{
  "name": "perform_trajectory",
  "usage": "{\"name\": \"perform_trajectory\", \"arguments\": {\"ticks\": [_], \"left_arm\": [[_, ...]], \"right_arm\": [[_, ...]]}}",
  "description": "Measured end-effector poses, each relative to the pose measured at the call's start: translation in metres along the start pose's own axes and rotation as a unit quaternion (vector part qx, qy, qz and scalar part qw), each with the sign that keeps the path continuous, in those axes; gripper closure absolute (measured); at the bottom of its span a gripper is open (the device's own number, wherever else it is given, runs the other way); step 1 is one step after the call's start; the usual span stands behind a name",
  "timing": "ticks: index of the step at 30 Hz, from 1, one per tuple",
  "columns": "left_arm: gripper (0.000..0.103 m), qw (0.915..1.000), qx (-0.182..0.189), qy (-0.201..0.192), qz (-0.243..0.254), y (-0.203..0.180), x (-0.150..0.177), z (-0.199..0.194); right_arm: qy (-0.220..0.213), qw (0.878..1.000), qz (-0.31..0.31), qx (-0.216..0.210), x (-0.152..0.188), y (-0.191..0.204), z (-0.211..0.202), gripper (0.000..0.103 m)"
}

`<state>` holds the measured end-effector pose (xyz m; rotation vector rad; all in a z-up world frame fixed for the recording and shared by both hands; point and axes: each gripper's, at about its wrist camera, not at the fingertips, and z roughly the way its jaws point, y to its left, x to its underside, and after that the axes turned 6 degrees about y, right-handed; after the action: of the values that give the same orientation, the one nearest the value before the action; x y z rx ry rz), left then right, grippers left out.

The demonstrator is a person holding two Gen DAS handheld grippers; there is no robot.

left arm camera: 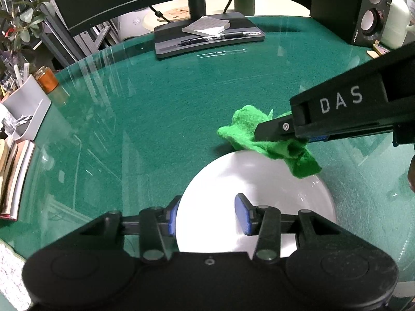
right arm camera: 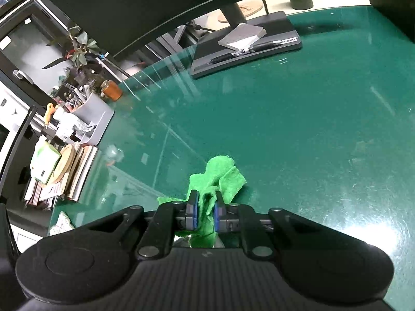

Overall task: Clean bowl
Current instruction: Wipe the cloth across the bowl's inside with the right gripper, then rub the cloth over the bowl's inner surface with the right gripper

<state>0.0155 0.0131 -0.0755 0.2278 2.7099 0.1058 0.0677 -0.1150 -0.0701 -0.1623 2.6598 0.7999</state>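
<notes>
My left gripper [left arm camera: 206, 216] stands over the near left rim of the white bowl [left arm camera: 259, 181], with one blue pad outside the rim and one inside. The pads look apart from the wall, so I call these jaws released, with the rim between them. My right gripper [right arm camera: 205, 211] is clenched on the green cloth [right arm camera: 220, 178], which hangs in folds between its pads; in the left view the cloth touches the bowl's rim at about 1 o'clock.

The bowl sits on a round table [left arm camera: 155, 108] with green felt under a glass top. At 12 o'clock, well apart, is the grey monitor base [left arm camera: 207, 39], carrying a notepad [left arm camera: 206, 26] and a pen [left arm camera: 233, 35]. At 2 o'clock a black speaker [left arm camera: 368, 15] stands at the table edge. At 9 o'clock there are a grey desk organizer [left arm camera: 28, 103], an amber jar [left arm camera: 46, 79] and a row of books [left arm camera: 15, 178]. Nothing stands between the bowl and these things.

The bowl is smooth, glossy and round. The cloth is fuzzy and crumpled. The glass shows fine scratches and reflections.

The table edge curves away at 9 o'clock, just beside the organizer. From 10 to 1 o'clock the felt is wide open.
</notes>
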Motion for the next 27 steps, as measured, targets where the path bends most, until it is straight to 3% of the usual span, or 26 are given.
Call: {"name": "perform_trajectory", "arguments": {"ticks": [13, 22, 27], "left_arm": [[0.059, 1.0000, 0.000, 0.001, 0.005, -0.001, 0.002, -0.001], [0.054, 1.0000, 0.004, 0.001, -0.001, 0.000, 0.002, -0.001], [0.054, 1.0000, 0.006, 0.001, -0.005, 0.001, 0.002, -0.001]], "right_arm": [[0.009, 1.000, -0.022, -0.018, -0.004, 0.021, 0.013, 0.090], [0.010, 1.000, 0.025, 0.004, 0.004, -0.008, -0.008, 0.091], [0.011, 1.000, 0.010, -0.015, -0.002, 0.010, 0.002, 0.091]]}}
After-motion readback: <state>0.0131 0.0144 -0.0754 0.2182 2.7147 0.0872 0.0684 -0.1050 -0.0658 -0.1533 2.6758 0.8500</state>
